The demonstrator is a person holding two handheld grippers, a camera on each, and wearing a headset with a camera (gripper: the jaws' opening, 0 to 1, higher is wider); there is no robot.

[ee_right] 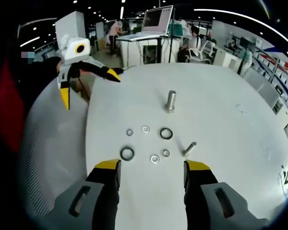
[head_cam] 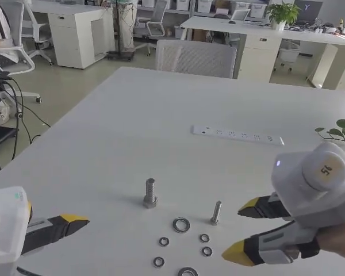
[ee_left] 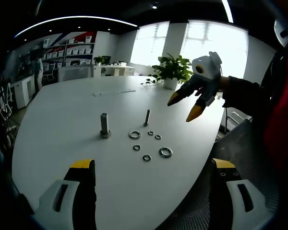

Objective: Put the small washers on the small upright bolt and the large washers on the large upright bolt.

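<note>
Both jaw pairs stand wide and empty in our hands: the left gripper well left of the large bolt, upright on the table; six loose washers just right of that bolt, small bolt beyond them, right gripper farthest right.

You are working under bright, even overhead light that is leaving the white desk nearly shadowless, the large bolt casting just a faint soft smudge at its base. In the left gripper view the windows are blowing out to white glare, while both gripper views are bending the desk edge and smearing detail toward their margins.
</note>
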